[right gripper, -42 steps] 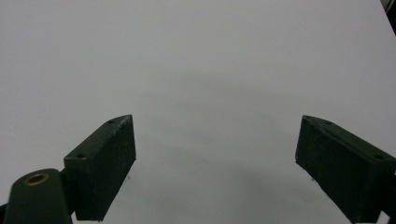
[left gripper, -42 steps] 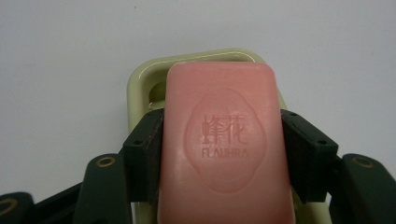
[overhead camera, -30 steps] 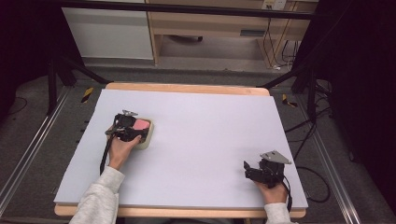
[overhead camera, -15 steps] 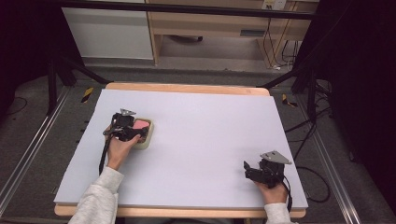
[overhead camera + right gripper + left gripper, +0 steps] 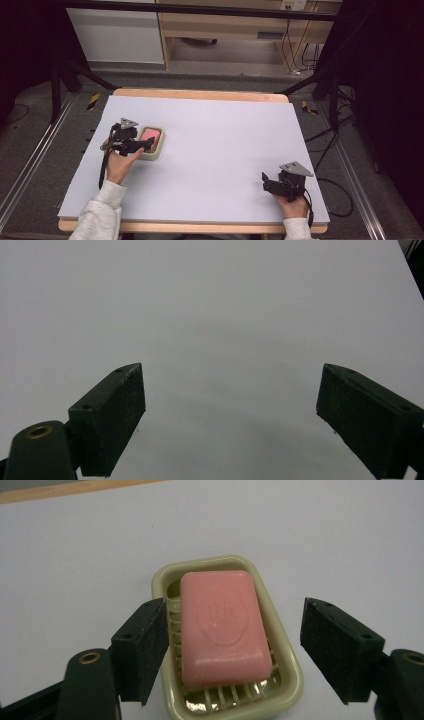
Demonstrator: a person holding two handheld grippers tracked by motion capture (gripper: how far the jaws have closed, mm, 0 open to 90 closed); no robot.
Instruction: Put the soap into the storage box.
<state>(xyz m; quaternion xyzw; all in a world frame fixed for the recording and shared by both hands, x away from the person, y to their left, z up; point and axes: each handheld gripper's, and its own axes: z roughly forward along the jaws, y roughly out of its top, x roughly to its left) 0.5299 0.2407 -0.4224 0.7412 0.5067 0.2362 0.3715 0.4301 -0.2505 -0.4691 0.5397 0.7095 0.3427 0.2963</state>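
a: soap sits flat in the soap dish, pink bar lengthwise on the ribs, nothing pinching it. dish is on the tabletop, toward its left side and well apart from the near edge.

b: and the left tongs?

a: jaws have just been opening. from the left gripper view the pads stand either side of the dish, spread wider than the bar, touching neither soap nor dish as far as i can tell. in the high view the left tongs hang over the dish's near-left rim.

b: so which step is this?

a: i'd judge it the release. the bar looks placed and the grip let go.

b: right tongs?

a: far off to the right of the dish, close to the tabletop's near edge, held by the right hand. the right gripper view has its jaws wide with bare tabletop between them, holding nothing.

b: what does the next move call for?

a: my guess: draw the left tongs up and back from the dish, keeping the pads spread so neither one clips the rim or drags the bar off the ribs. the dish looks light, so a knock could slide it.
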